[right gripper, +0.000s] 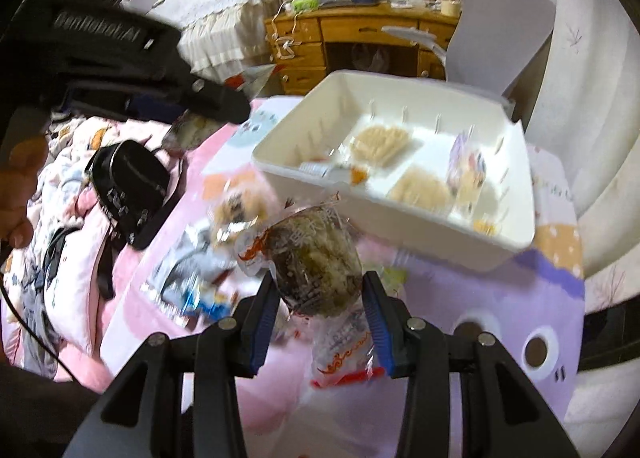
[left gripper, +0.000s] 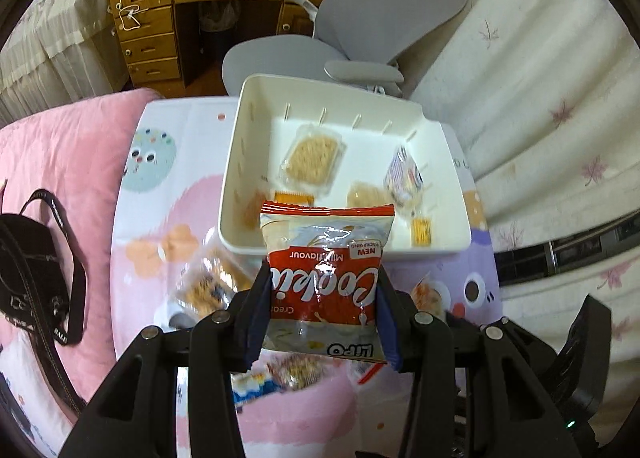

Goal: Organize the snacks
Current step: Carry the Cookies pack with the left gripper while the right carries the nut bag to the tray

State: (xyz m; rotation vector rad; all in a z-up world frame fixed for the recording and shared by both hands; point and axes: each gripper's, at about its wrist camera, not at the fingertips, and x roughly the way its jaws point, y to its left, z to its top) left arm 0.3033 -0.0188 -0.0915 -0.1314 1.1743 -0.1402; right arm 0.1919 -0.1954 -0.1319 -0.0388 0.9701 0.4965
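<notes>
Bedroom setup here: a bed covered with a pastel cartoon-print blanket [left gripper: 168,217], with a wooden desk [left gripper: 160,17] and a grey office chair [left gripper: 384,5] behind it. Going left to right in the left wrist view, there's a black bag [left gripper: 28,270] with a strap lying on the pink bedding at the far left, then a clear-wrapped cracker pack [left gripper: 208,282] loose on the blanket just in front of the white bin [left gripper: 236,161]. The left gripper [left gripper: 320,314] has its blue pads pressed onto both sides of a red and white cookie packet [left gripper: 326,278], partly closed around it and holding it up in front of the bin's near wall. Inside the bin sit a square cracker pack [left gripper: 314,155], a purple-and-white wrapped snack [left gripper: 404,177] leaning near the right wall, and a few small orange packets. In the right wrist view the other tool crosses the upper left with a hand [right gripper: 20,193] at the frame edge, the black bag again, then a blurry heap of loose wrappers [right gripper: 192,282] on the blanket. The right gripper [right gripper: 322,310] is partly closed on a clear-wrapped dark, crumbly snack [right gripper: 320,266], pads squeezing its sides, held near the bin's front corner [right gripper: 280,173].
</notes>
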